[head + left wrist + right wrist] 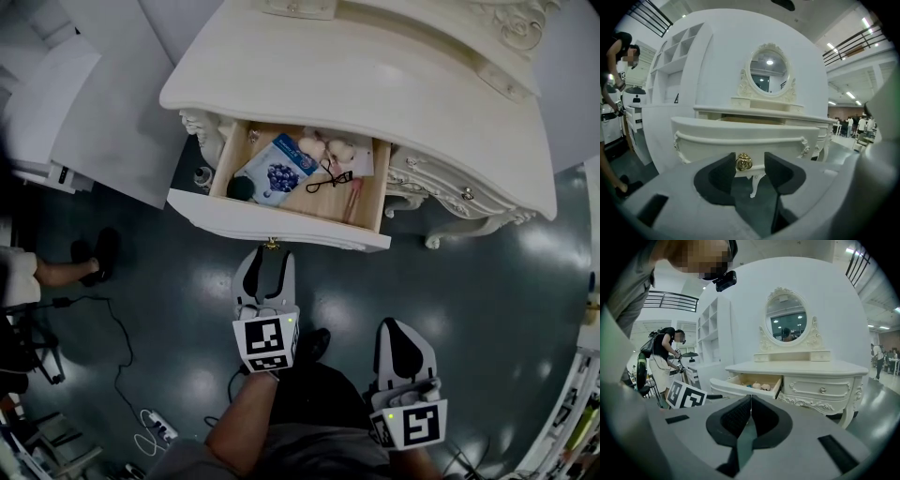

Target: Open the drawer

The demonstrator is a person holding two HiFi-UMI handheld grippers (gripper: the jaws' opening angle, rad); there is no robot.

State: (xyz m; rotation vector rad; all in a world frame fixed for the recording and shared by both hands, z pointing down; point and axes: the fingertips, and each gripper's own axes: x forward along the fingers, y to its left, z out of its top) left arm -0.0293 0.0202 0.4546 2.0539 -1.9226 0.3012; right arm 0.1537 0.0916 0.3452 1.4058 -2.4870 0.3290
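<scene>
Drawer (281, 220) looks open enough; left tongs (270, 259) spread around the knob (743, 161) at 12 o'clock, right tongs (750, 401) pressed together; next, probably back away

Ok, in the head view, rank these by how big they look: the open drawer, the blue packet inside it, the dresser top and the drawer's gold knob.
Largest to smallest:
1. dresser top
2. open drawer
3. blue packet
4. gold knob, only a speck below the drawer front

We hold our left claw (270, 257) out ahead with its jaws apart, while our right claw (401, 330) sits farther back, jaws pressed together.
</scene>
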